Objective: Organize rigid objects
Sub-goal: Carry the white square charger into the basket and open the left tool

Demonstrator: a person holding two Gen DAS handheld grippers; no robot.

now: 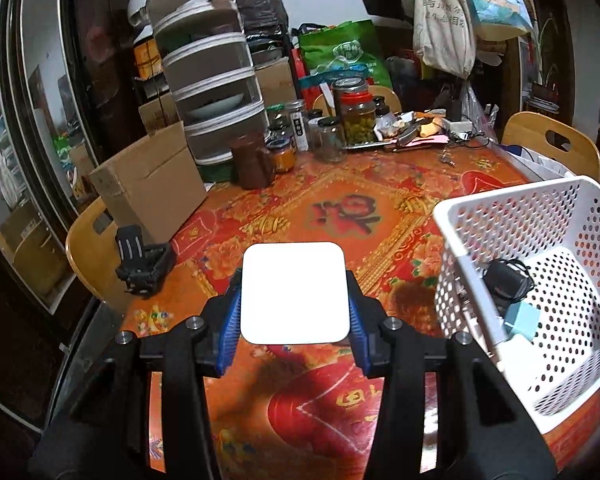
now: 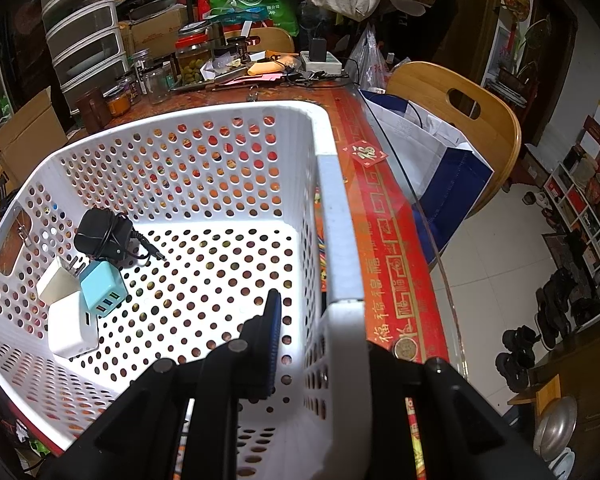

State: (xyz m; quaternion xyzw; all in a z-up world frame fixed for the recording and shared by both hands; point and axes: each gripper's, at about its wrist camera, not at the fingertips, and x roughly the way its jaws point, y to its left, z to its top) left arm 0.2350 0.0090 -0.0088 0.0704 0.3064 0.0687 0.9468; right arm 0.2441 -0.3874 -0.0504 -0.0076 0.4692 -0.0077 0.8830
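A flat white square device with rounded corners (image 1: 294, 292) hangs above the red patterned tablecloth, with my left gripper (image 1: 294, 320) shut on its two side edges. To its right stands the white perforated basket (image 1: 540, 216). Inside the basket lie a black power adapter (image 2: 102, 234), a teal USB charger (image 2: 102, 288) and two white chargers (image 2: 72, 328). My right gripper (image 2: 320, 344) is shut on the basket's right wall (image 2: 342, 232): one blue-padded finger is inside, the other is hidden behind the wall.
A small black folding holder (image 1: 142, 258) lies left on the table beside a cardboard box (image 1: 148, 184). Jars (image 1: 356, 114), a brown pot (image 1: 254, 160) and stacked clear drawers (image 1: 212, 76) crowd the far edge. Wooden chairs (image 2: 460, 116) stand around the glass-topped table.
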